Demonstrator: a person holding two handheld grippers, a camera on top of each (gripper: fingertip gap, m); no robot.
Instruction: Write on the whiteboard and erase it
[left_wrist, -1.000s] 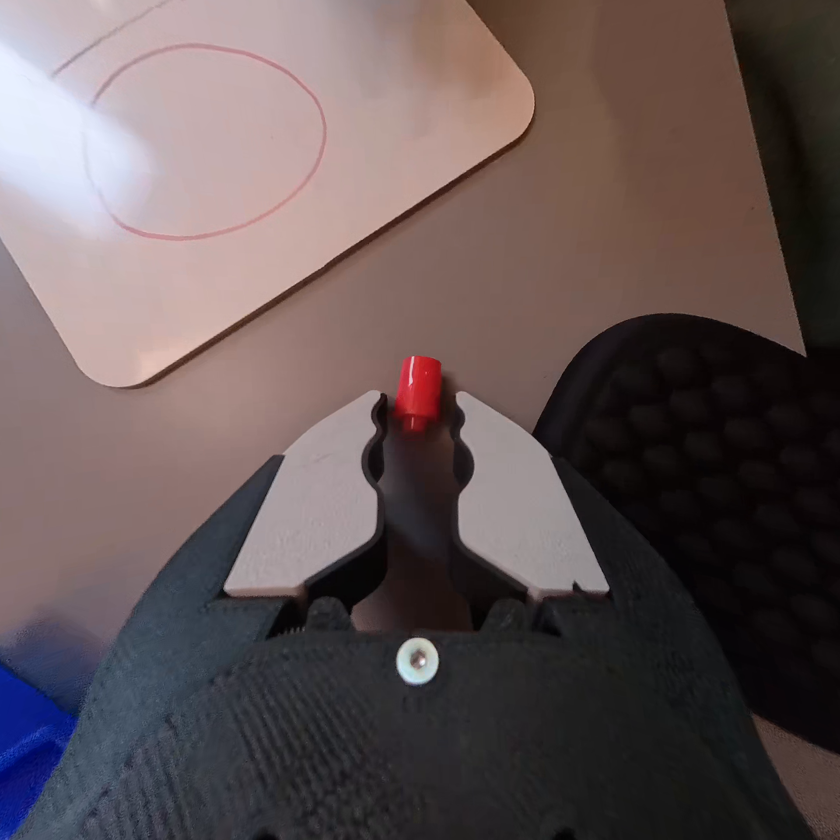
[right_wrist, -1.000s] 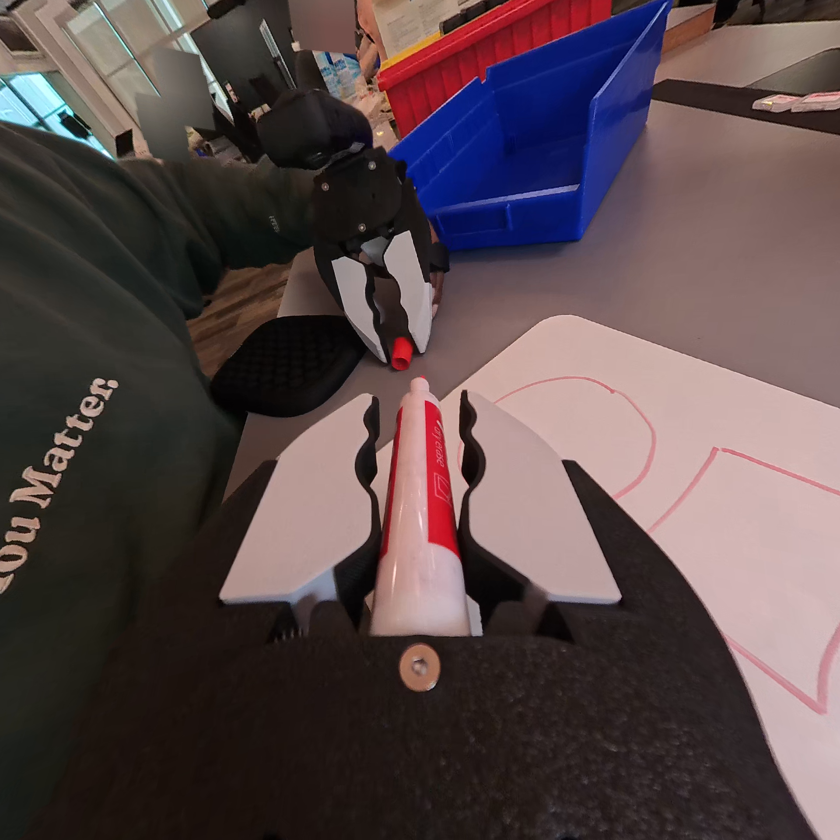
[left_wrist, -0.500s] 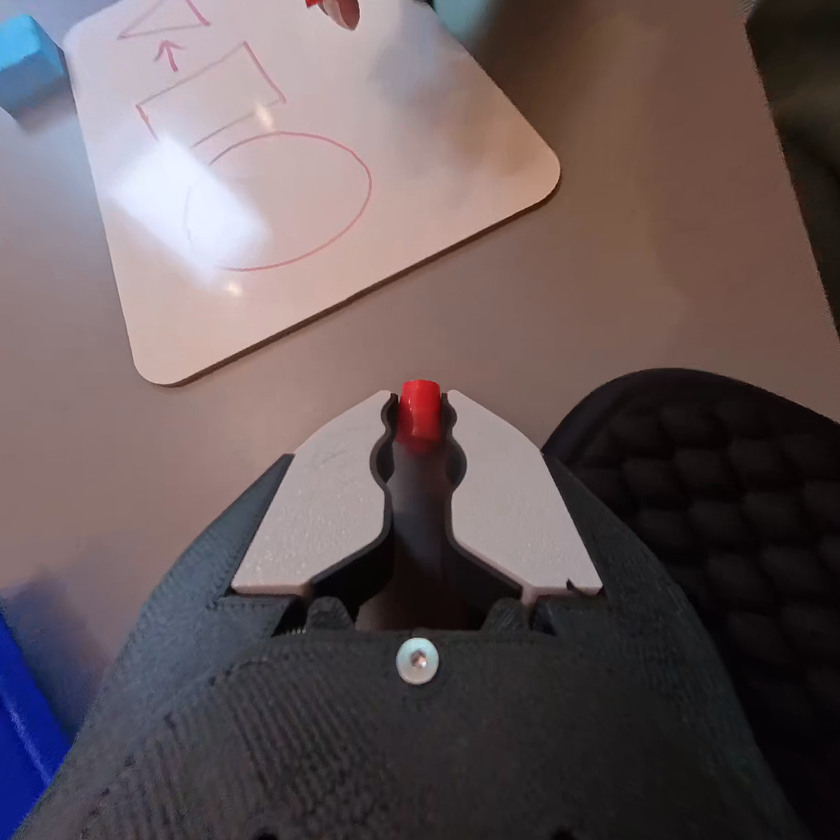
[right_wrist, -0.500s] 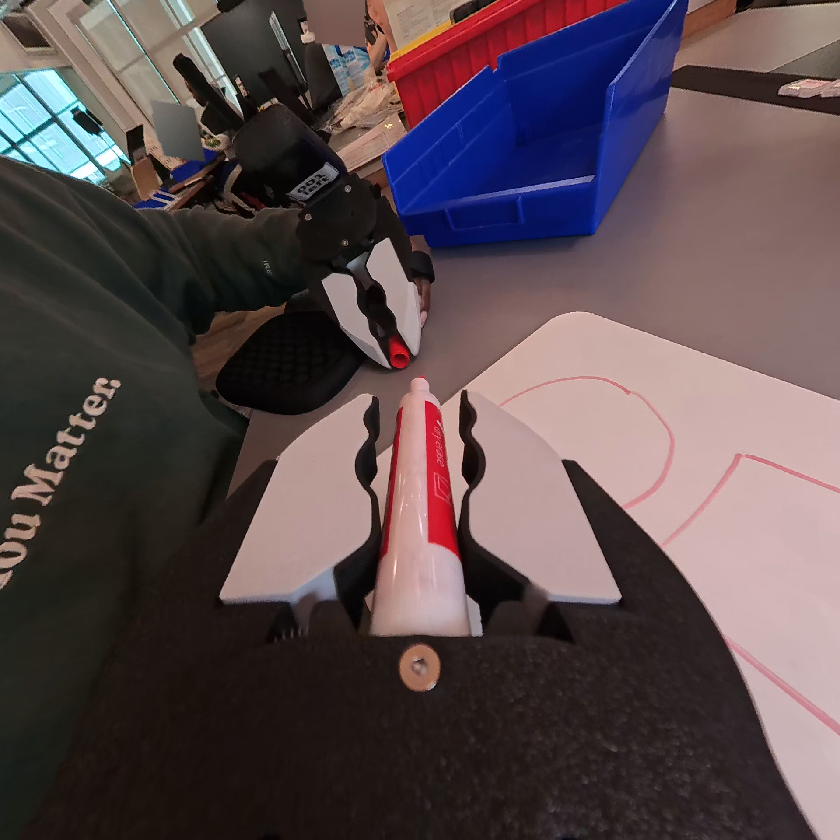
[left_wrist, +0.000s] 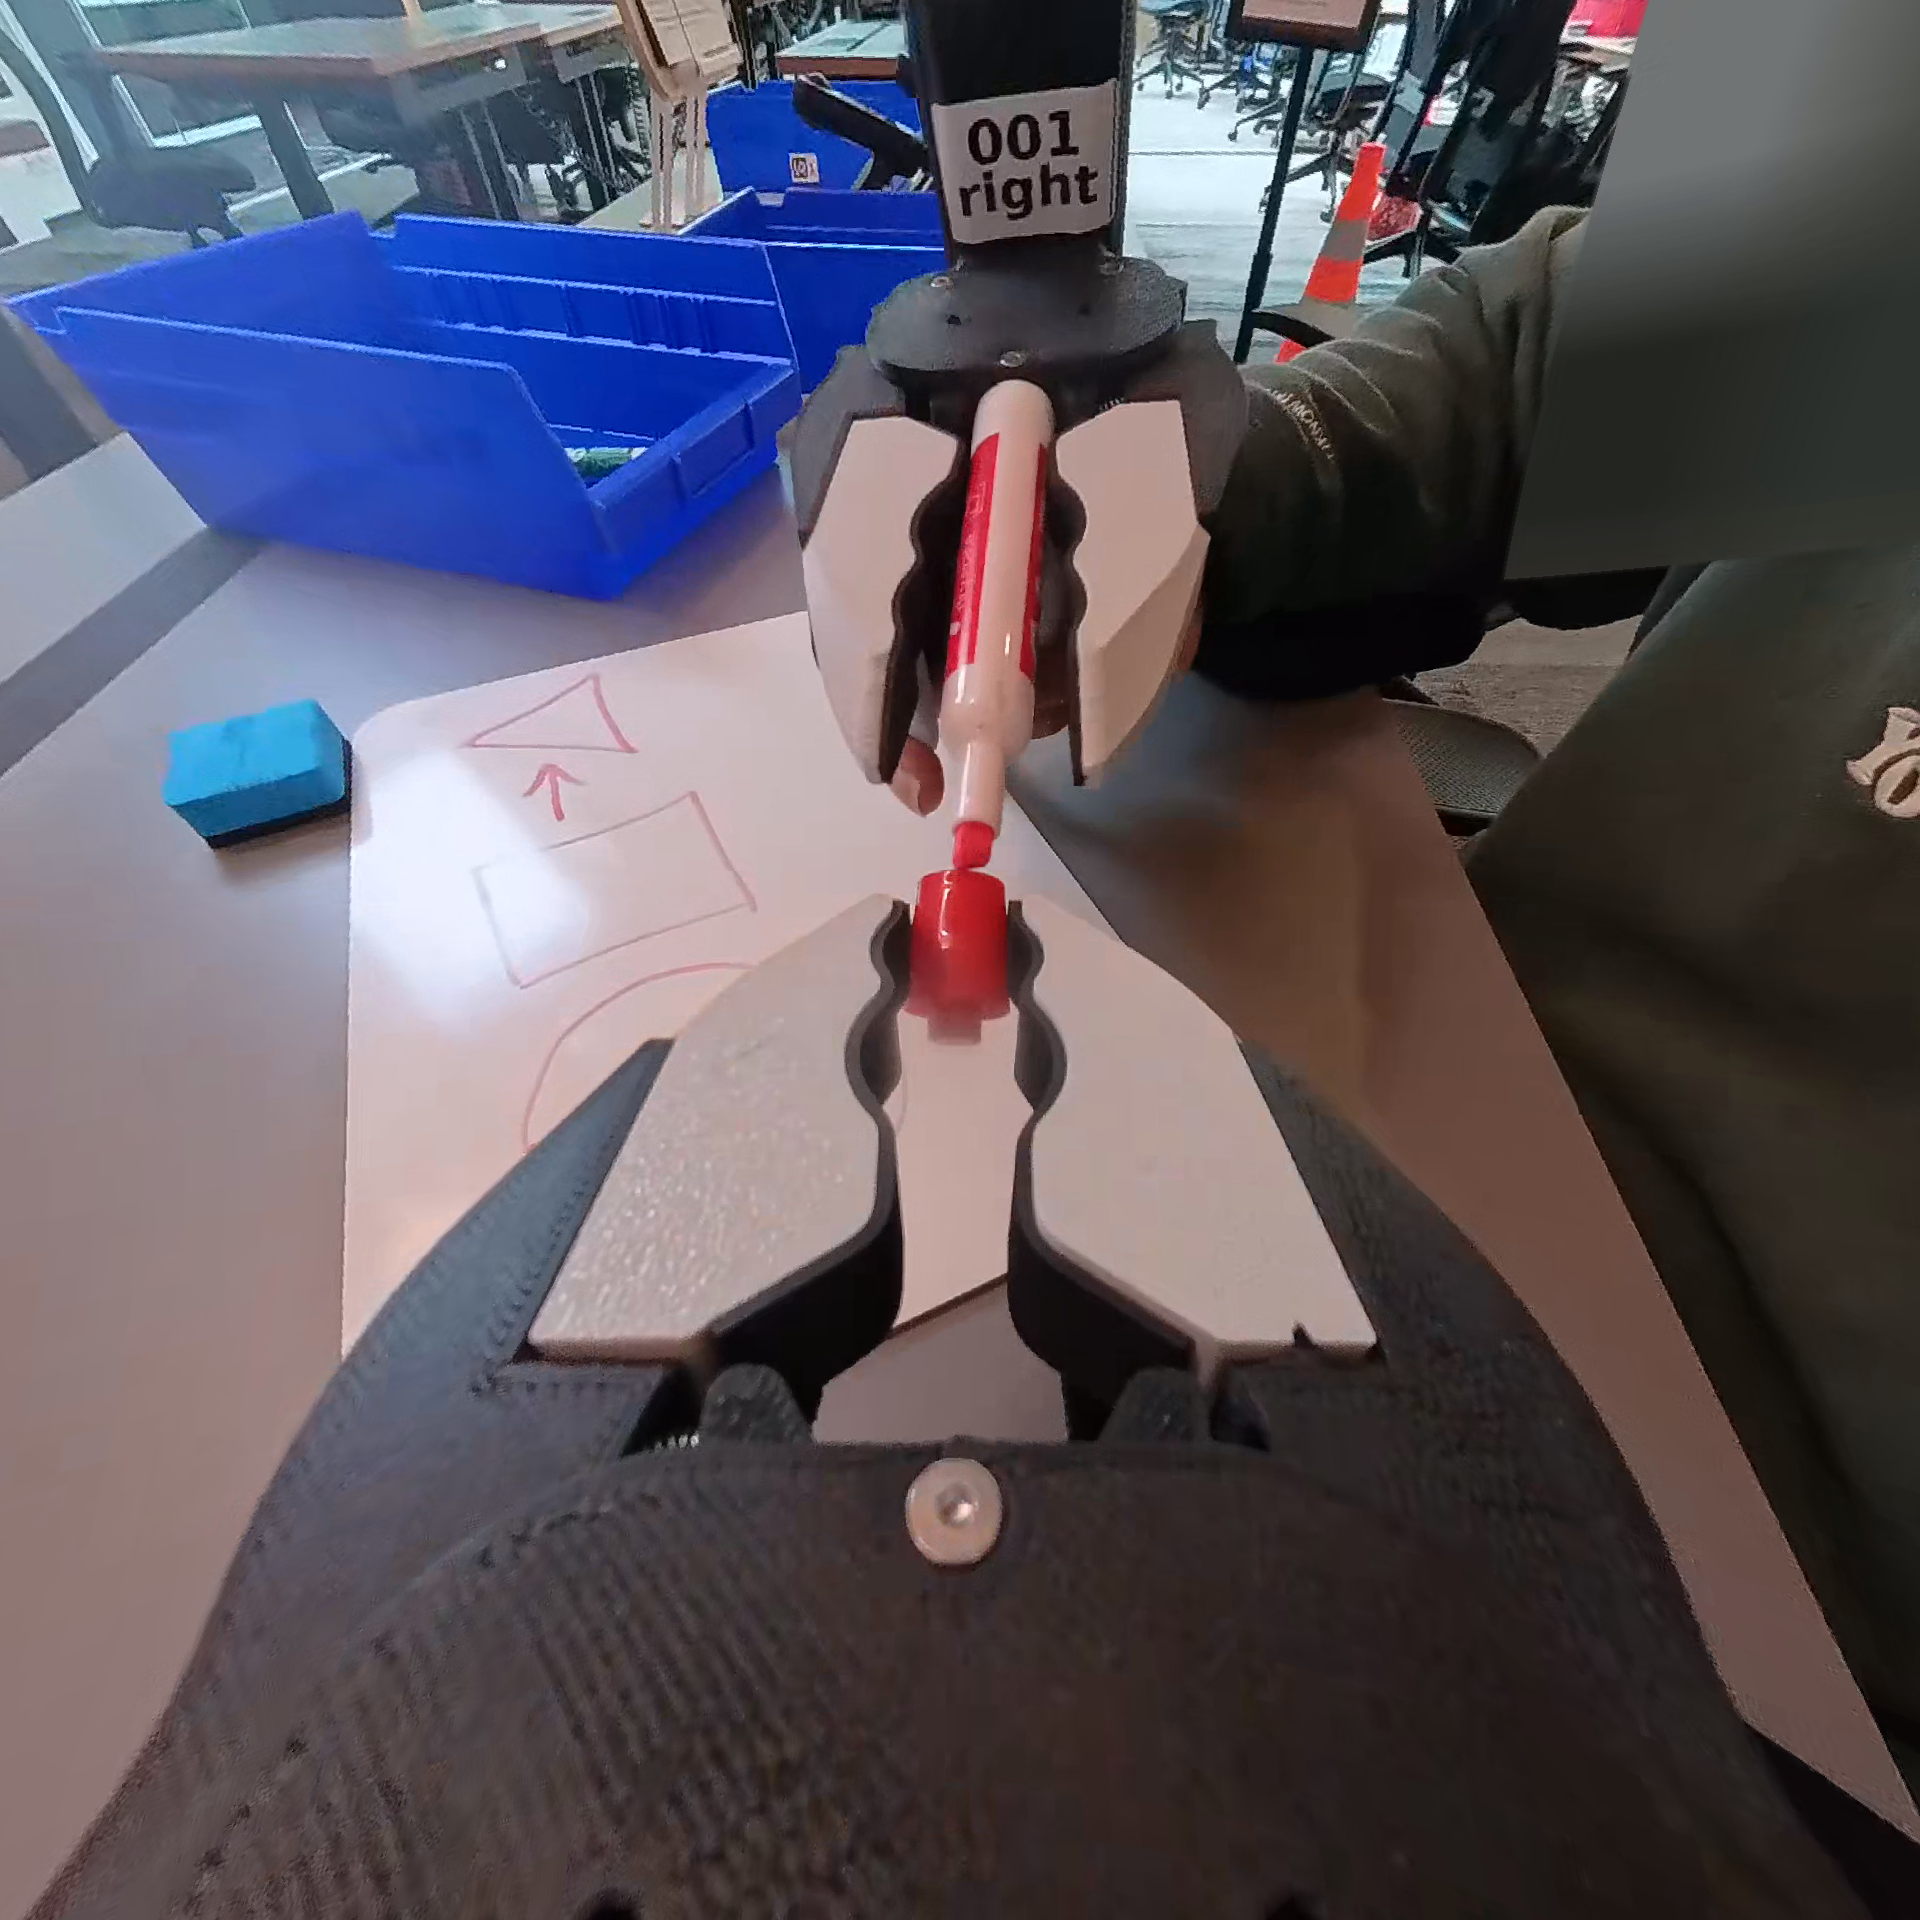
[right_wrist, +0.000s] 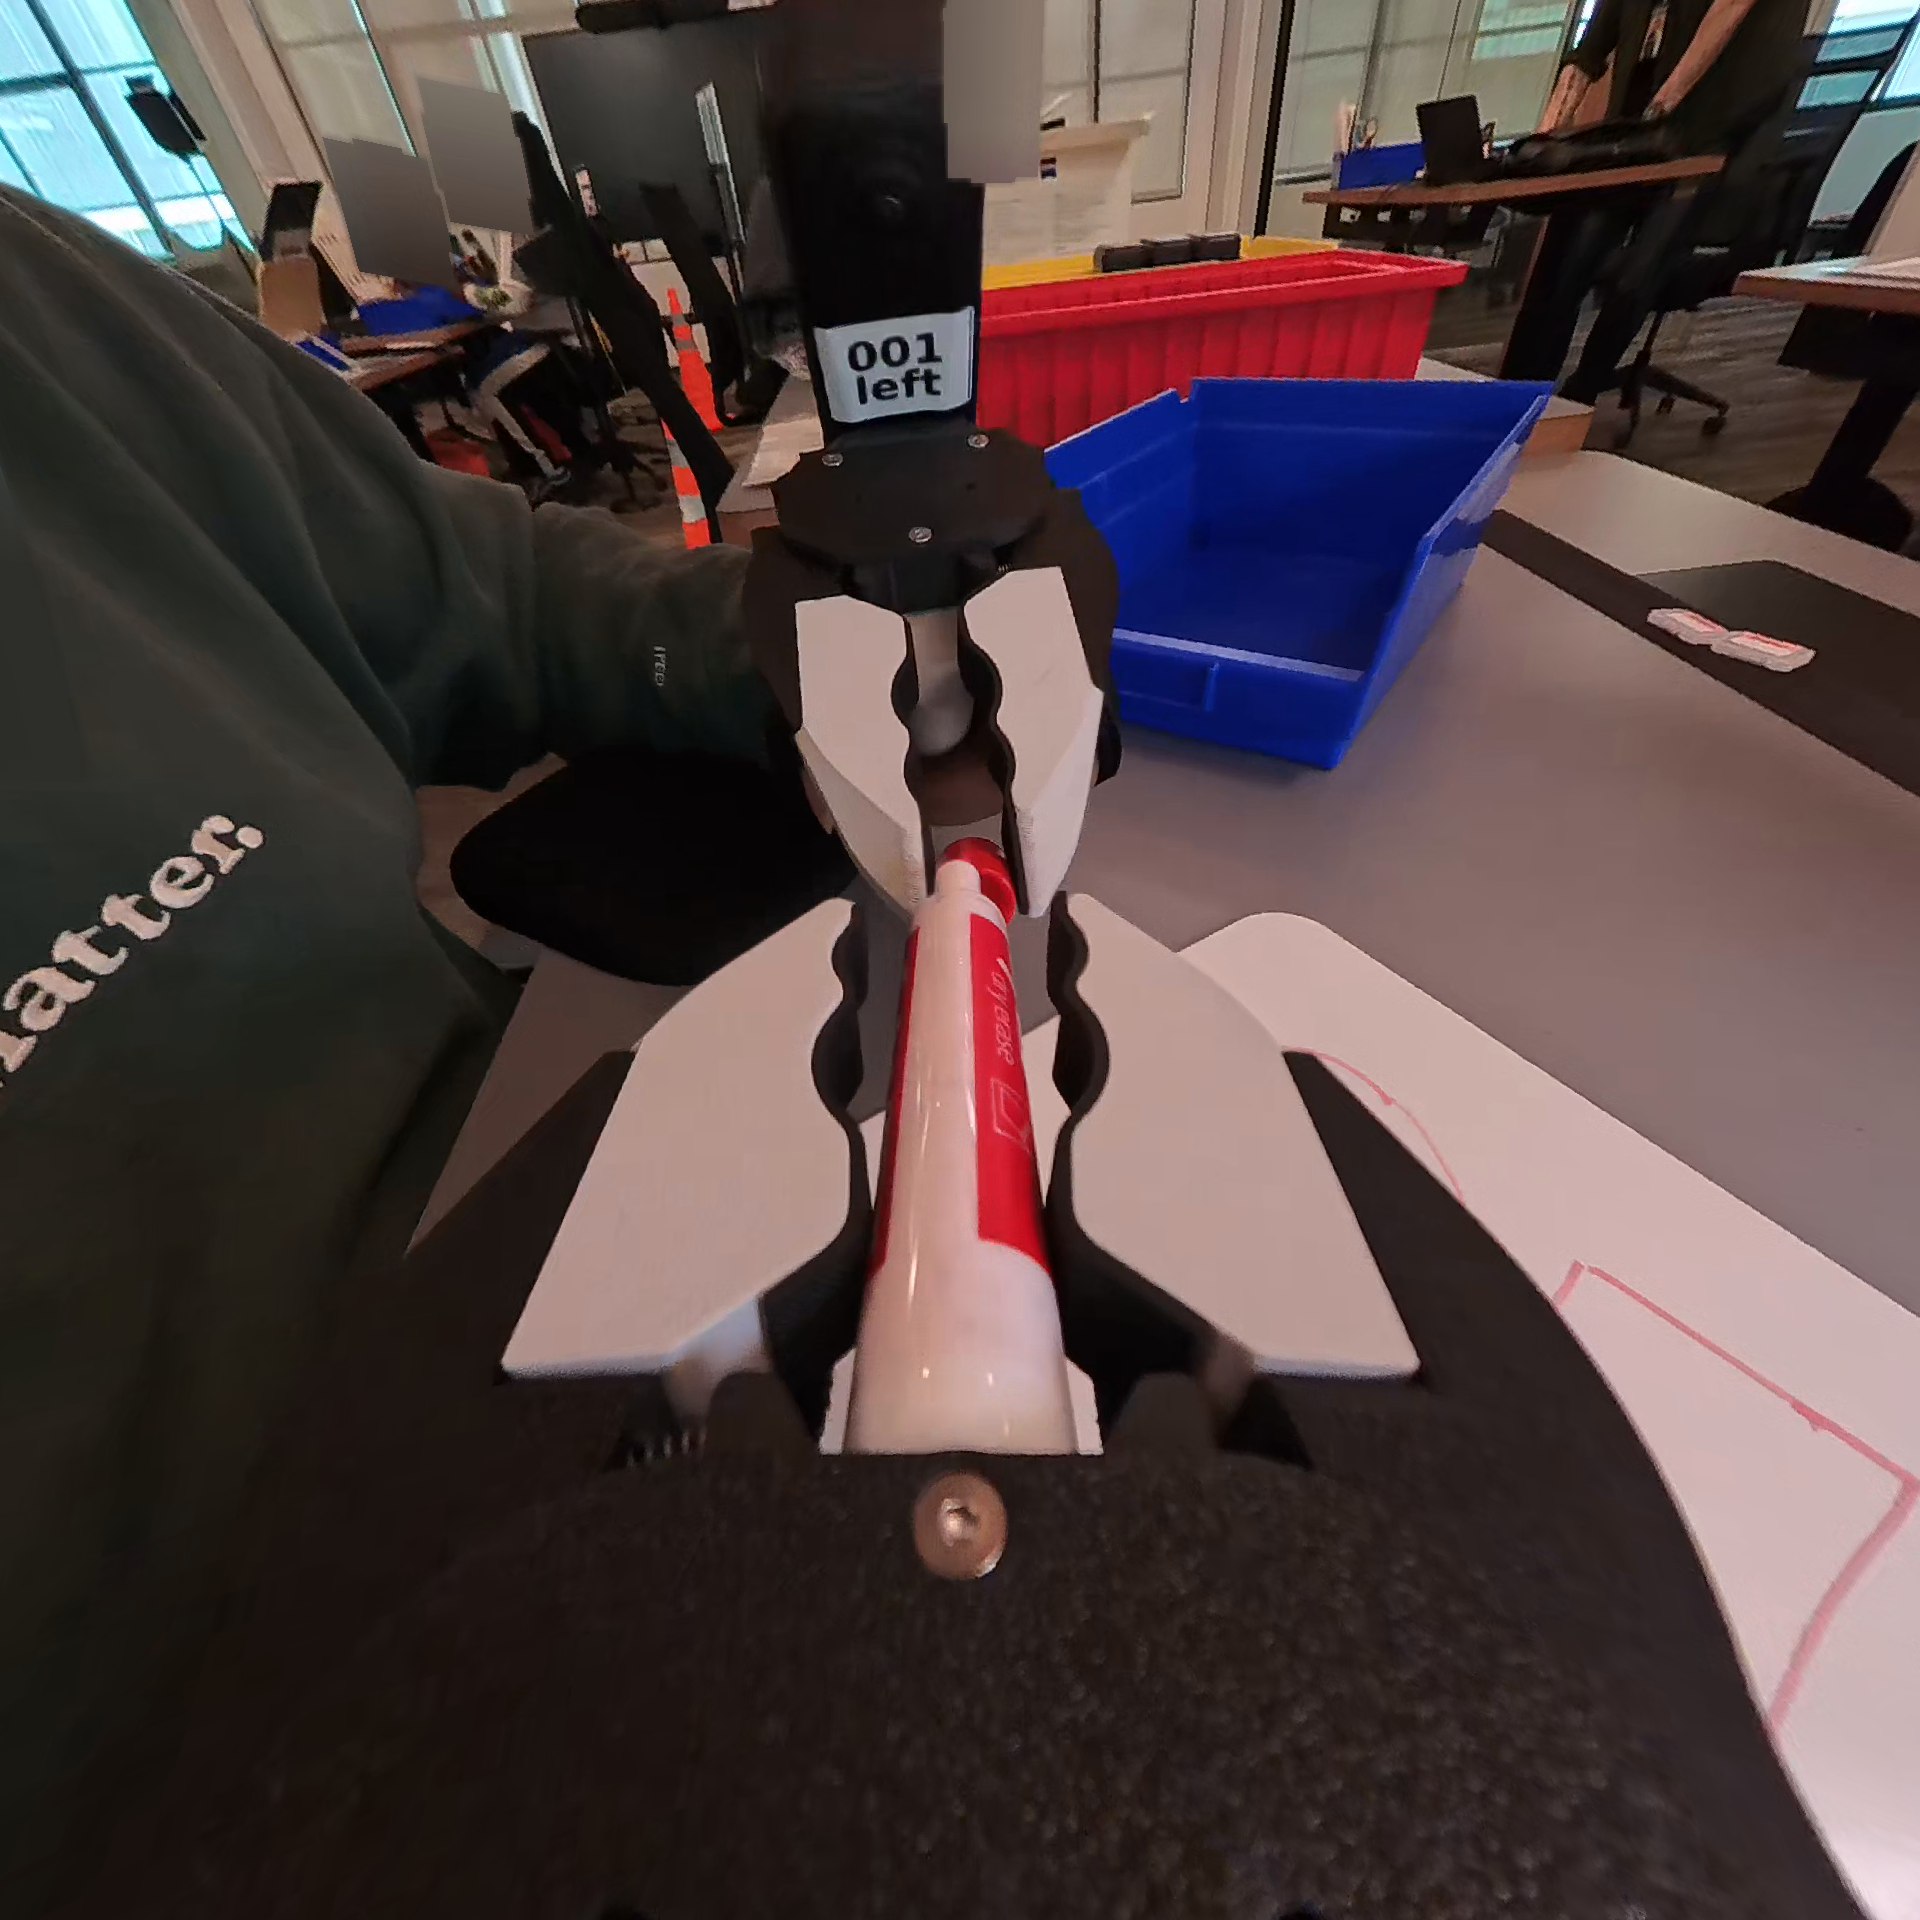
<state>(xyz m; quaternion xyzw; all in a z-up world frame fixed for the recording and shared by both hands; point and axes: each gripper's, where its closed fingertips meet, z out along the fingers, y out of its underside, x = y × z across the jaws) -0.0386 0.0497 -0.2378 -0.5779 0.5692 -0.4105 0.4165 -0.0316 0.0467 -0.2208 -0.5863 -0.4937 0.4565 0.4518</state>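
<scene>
My left gripper (left_wrist: 956, 920) is shut on a small red marker cap (left_wrist: 958, 951) at its fingertips. My right gripper (right_wrist: 956, 914) is shut on a white and red marker (right_wrist: 956, 1195) that lies along its fingers. The two grippers face each other above the whiteboard (left_wrist: 436, 1039). The marker's red tip (left_wrist: 971, 842) is at the cap's mouth. In the right wrist view the cap (right_wrist: 989, 868) sits in the left gripper (right_wrist: 966, 883) just past the marker's nose. The board carries a red triangle, arrow, rectangle and circle. A blue eraser (left_wrist: 255, 764) lies on the table beside the board's far left corner.
A blue bin (left_wrist: 416, 416) stands behind the board, and a red bin (right_wrist: 1195, 322) behind that. A black mesh cushion (right_wrist: 623, 873) is at the table edge near the person's dark green sleeve (right_wrist: 260, 675). A black mat (right_wrist: 1766, 665) lies far right. The tips of both grippers are at nearly the same place.
My left gripper has closed on the cap, lifted it off the table and swung up over the board. The right gripper has risen with the marker, and its tip now meets the cap.
</scene>
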